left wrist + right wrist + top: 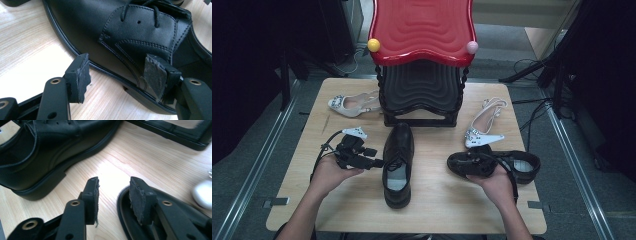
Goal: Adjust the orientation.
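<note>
A black lace-up shoe stands upright at the table's middle, toe toward the rack. My left gripper sits at its left side, open. In the left gripper view its jaws straddle the sole edge, one pad over the wood and the other against the shoe's side. A second black shoe lies to the right. My right gripper is over its toe, open. In the right gripper view bare wood shows between the pads, and that shoe's rim lies under the right jaw.
A rack with a red top shelf and a black lower shelf stands at the back middle; its base lies beyond the right gripper. White heeled sandals lie at back left and right. The wooden table ends near my forearms.
</note>
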Tool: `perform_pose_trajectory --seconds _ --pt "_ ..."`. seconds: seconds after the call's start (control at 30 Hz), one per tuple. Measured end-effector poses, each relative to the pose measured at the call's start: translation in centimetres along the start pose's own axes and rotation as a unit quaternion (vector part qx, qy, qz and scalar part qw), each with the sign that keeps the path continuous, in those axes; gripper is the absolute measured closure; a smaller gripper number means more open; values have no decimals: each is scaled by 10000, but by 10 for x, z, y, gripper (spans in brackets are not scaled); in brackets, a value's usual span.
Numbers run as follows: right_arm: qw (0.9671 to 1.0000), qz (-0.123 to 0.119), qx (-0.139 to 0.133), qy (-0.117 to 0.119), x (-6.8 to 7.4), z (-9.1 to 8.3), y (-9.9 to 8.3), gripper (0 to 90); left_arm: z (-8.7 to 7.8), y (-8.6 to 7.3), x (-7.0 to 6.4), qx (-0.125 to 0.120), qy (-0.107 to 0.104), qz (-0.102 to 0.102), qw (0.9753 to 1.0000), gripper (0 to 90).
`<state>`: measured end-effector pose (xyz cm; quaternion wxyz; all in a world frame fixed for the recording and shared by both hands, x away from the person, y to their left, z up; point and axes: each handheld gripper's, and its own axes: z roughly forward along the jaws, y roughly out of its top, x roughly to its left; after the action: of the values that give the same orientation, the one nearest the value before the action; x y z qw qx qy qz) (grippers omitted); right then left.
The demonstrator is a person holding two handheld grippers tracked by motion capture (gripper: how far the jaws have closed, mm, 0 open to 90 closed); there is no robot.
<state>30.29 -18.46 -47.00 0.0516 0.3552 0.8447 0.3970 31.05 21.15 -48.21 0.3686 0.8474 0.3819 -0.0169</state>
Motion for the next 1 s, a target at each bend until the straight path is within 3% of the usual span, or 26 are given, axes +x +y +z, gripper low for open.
perform_pose_trajectory --seconds 0.17,0.33,0.6,1.0 --pt "9999 52 -31 -98 -8 -14 -7 686 2 2 2 -89 -9 -19 10000 368" --pt "9996 207 -79 -175 -13 -25 -13 687 3 3 4 -163 -24 -16 9999 367" --pt "9976 506 -88 -459 -27 -53 -27 893 8 5 11 -238 -18 -67 9997 376" --pt "9936 624 -190 -921 -48 -86 -42 900 11 7 14 -179 75 37 9998 397"
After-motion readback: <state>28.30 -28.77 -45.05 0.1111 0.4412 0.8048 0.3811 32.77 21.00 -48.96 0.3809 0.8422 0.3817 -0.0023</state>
